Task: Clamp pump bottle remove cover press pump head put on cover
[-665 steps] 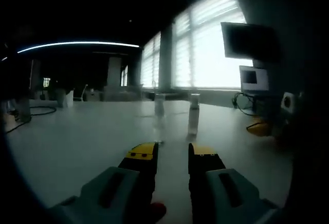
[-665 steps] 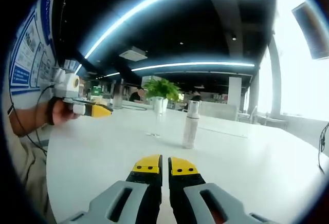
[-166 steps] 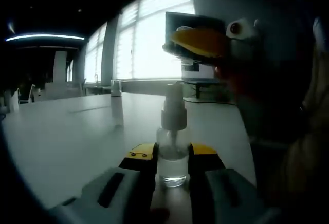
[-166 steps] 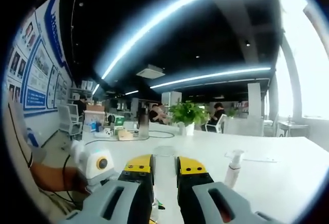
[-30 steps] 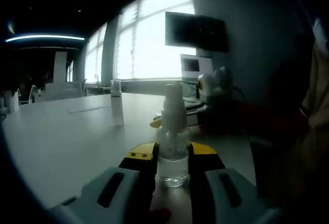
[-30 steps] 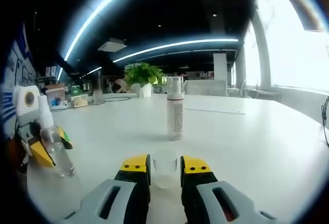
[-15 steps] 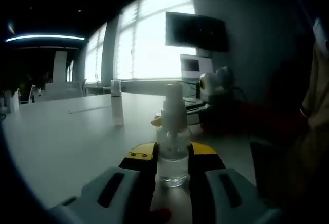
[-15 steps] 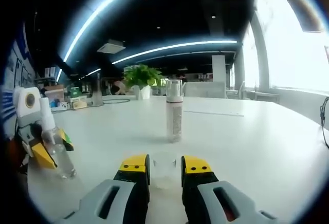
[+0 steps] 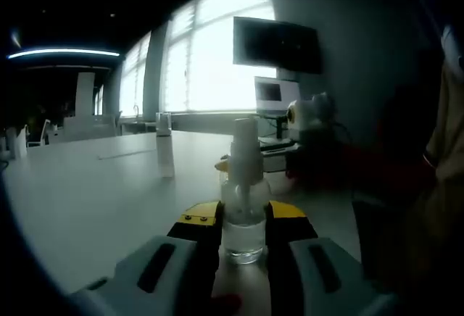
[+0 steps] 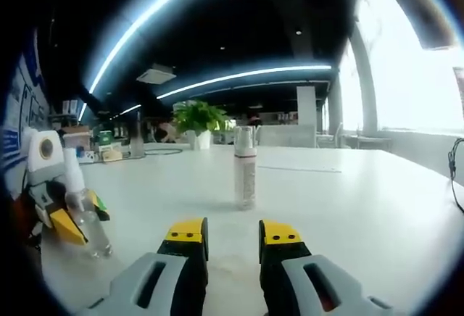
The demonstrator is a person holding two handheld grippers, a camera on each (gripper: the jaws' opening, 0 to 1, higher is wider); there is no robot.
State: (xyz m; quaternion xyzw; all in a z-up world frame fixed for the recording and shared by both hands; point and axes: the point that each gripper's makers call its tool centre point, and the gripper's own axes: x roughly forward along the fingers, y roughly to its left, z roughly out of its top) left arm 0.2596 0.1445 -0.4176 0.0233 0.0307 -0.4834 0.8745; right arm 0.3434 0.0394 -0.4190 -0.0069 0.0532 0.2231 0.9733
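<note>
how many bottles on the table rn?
2. A clear pump bottle stands clamped between the left gripper jaws; in the right gripper view it sits at far left. A taller capped bottle stands alone mid-table. Others may be hidden.

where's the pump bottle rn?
The pump bottle stands upright on the white table, clamped between the left gripper jaws at the centre of the left gripper view. In the right gripper view it sits at the far left.
</note>
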